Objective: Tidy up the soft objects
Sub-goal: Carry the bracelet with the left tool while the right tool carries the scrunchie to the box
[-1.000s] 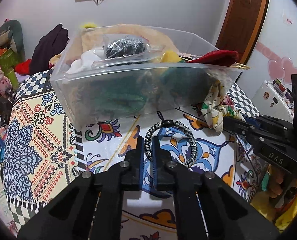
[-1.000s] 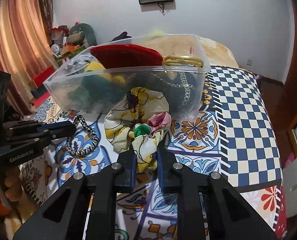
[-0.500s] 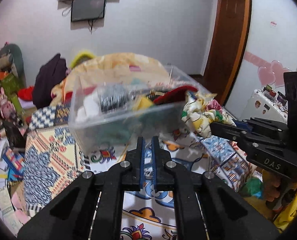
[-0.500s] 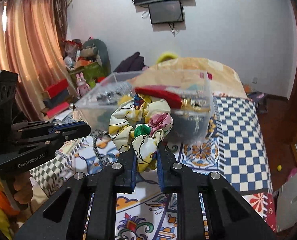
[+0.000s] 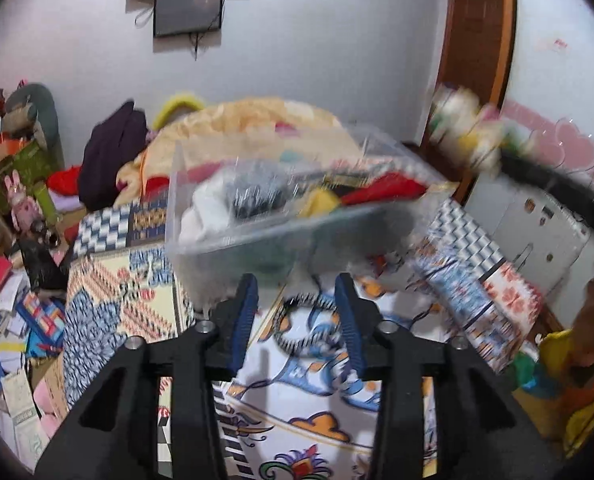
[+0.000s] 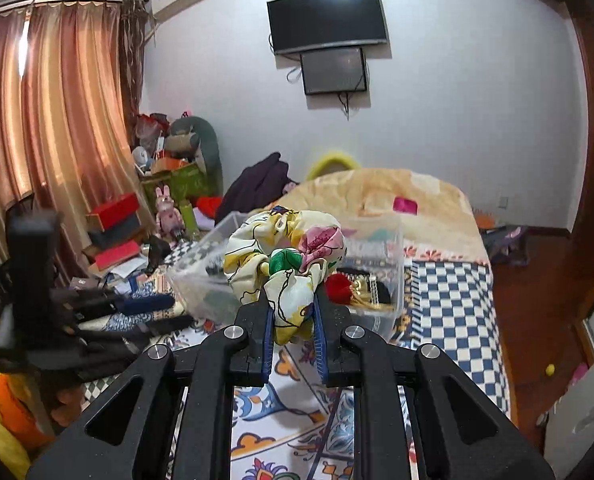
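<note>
The right gripper (image 6: 291, 322), clamped on the floral scrunchie (image 6: 283, 256), carries it toward the clear bin (image 5: 297, 216) for release over the rim, while the left gripper (image 5: 295, 320), spread wide and empty, faces the braided band (image 5: 297, 324) on the near cloth.

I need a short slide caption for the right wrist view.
Right gripper holds a floral scrunchie raised before the clear plastic bin.
</note>
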The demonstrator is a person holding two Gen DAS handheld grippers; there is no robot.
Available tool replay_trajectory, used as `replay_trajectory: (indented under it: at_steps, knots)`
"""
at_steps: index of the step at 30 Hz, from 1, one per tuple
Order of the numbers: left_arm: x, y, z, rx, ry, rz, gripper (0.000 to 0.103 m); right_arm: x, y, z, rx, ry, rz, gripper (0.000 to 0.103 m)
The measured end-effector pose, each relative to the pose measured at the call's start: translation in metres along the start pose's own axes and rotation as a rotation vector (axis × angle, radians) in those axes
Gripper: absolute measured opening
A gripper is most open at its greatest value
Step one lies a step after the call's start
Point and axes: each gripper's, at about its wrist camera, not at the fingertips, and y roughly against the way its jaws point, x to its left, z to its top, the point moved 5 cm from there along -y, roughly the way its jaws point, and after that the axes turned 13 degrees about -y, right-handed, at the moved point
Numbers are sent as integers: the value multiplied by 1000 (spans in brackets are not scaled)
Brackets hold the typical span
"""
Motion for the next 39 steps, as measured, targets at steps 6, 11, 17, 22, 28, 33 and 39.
replay_trajectory:
  at_steps: [6,11,17,22,28,33,39]
  knots:
    - [5,-33,-22,106,2,0,41,0,-8,10,-22,7,-6,15]
    - [4,-51,-28,137,5,-29,32,-6,-22,9,7,-17,-4,15]
    - [-7,-54,-27,123,-51,-14,6,-9,-31,7,28,-22,-25,15]
    - [-17,-33,-17,59,-91,21,6,-11,-39,12,33,-23,-44,15]
    - [-15,3,18,-56,-74,8,6,-12,-45,17,31,-31,-57,15]
    - [-11,12,52,-118,-88,51,6,-15,-56,21,32,-39,-63,15]
    - [-5,-4,75,-109,-68,49,6,-16,-72,17,61,-39,-83,15]
